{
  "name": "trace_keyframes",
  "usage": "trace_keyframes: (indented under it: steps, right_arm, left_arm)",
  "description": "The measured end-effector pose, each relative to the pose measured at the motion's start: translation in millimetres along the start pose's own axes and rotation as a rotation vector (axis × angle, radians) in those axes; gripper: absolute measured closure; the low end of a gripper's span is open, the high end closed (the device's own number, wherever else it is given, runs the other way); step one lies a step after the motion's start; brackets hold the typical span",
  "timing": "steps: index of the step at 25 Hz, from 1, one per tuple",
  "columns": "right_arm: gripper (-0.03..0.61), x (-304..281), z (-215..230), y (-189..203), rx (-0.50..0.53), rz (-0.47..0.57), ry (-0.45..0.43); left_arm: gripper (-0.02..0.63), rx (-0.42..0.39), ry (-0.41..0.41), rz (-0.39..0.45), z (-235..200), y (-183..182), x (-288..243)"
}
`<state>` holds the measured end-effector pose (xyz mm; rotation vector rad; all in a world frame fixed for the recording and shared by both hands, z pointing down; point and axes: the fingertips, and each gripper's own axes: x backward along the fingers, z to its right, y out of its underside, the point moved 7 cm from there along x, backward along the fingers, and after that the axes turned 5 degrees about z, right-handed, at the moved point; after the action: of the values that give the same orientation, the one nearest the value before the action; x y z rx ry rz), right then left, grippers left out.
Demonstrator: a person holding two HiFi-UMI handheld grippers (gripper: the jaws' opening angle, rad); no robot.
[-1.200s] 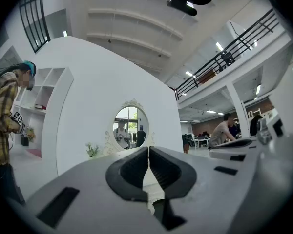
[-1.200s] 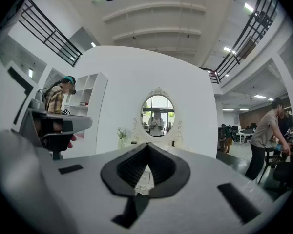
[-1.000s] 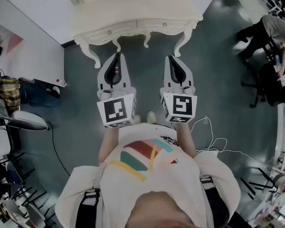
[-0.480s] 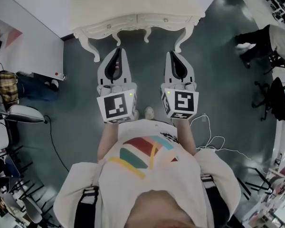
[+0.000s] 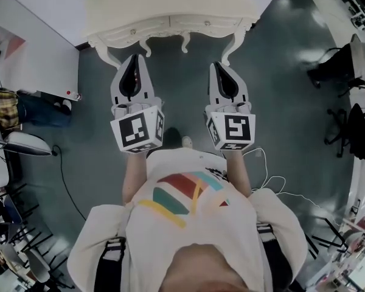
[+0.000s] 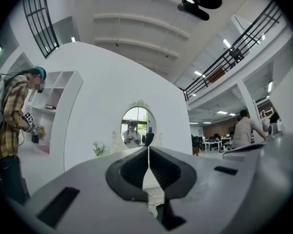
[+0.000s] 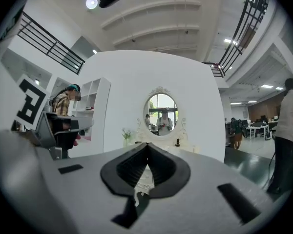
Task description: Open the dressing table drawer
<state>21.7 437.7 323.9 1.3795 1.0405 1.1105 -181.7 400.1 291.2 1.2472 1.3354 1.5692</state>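
The cream dressing table (image 5: pixel 170 5) stands at the top of the head view, its two front drawers (image 5: pixel 170 26) shut, each with a small knob. My left gripper (image 5: pixel 132 57) is shut and empty, its tips just short of the table's left front leg. My right gripper (image 5: pixel 220 65) is shut and empty too, below the right front leg. In the left gripper view the jaws (image 6: pixel 148 148) meet under the oval mirror (image 6: pixel 138 126). The right gripper view shows closed jaws (image 7: pixel 147 145) pointing at the mirror (image 7: pixel 161 112).
A white wall panel (image 5: pixel 36 53) stands left of the table. A person in a plaid shirt (image 5: pixel 1 105) and an office chair (image 5: pixel 24 143) are at far left. A white cable (image 5: pixel 274 181) lies on the floor at right. Another person (image 5: pixel 353 59) is at far right.
My left gripper has moved left and forward, closer to the table's left leg. The right gripper has hardly moved. The table sits slightly higher in the view.
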Motion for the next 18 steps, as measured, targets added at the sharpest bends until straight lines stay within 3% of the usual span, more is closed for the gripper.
trace_keyframes:
  steps: [7, 18]
  right_arm:
    - [0.578, -1.7, 16.8, 10.1, -0.016, -0.025, -0.021]
    - [0.578, -64.6, 31.1, 14.4, 0.047, 0.016, -0.021]
  left_arm:
    - [0.603, 0.012, -0.043, 0.021, -2.0, 1.8, -11.4]
    - [0.603, 0.024, 0.010, 0.053, -7.2, 21.0, -83.2]
